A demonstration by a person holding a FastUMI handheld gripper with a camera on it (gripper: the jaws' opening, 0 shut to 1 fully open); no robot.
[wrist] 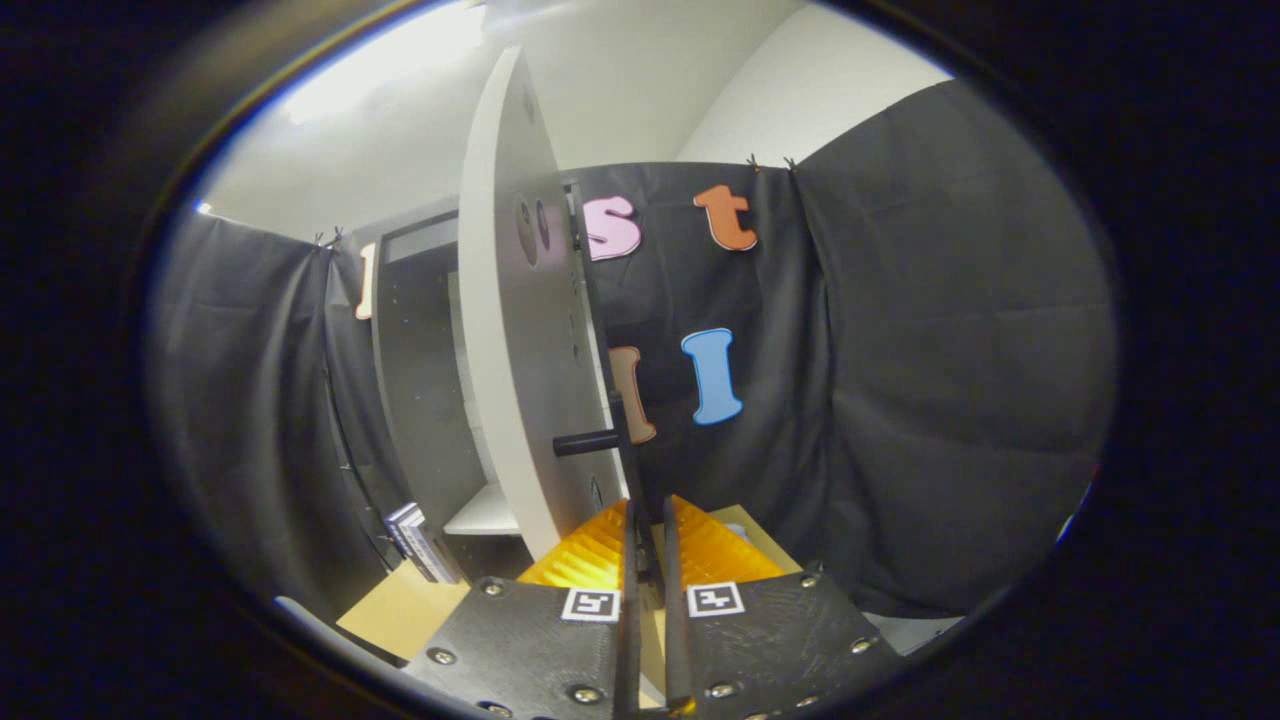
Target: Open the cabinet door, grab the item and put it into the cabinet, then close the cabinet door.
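Dark cabinet (420, 380) at the back of the booth, its pale door (510, 330) standing wide open and seen almost edge-on, so the first step looks done. Inside, a light shelf (485, 512) low down, with bare room on it. In front, a tan tabletop (400, 610); near its far edge, right at the cabinet's foot, a small box-like item (418, 540), upright and leaning a little, possibly a pack of cards or a slim book, too small to tell. Short dark bar handle (585, 441) jutting from the door near its free edge, just beyond the gripper (647, 560). Fingers (590, 560) drawn almost together, only a thin slot between them, with the door's dark edge running down into that slot; cannot tell whether clamped on the edge or merely alongside it, since the contact is hidden. Likely next: letting go of the door and fetching the item. To do it well, spread the fingers fully before backing off, so the door is not dragged back toward shut. Then swing round the door's free edge, not through it, and drop low toward the tabletop's far edge. Approach the item across its narrow faces, square on, and close gently, since a leaning box tips easily. Lift clear of the tabletop before heading for the shelf.
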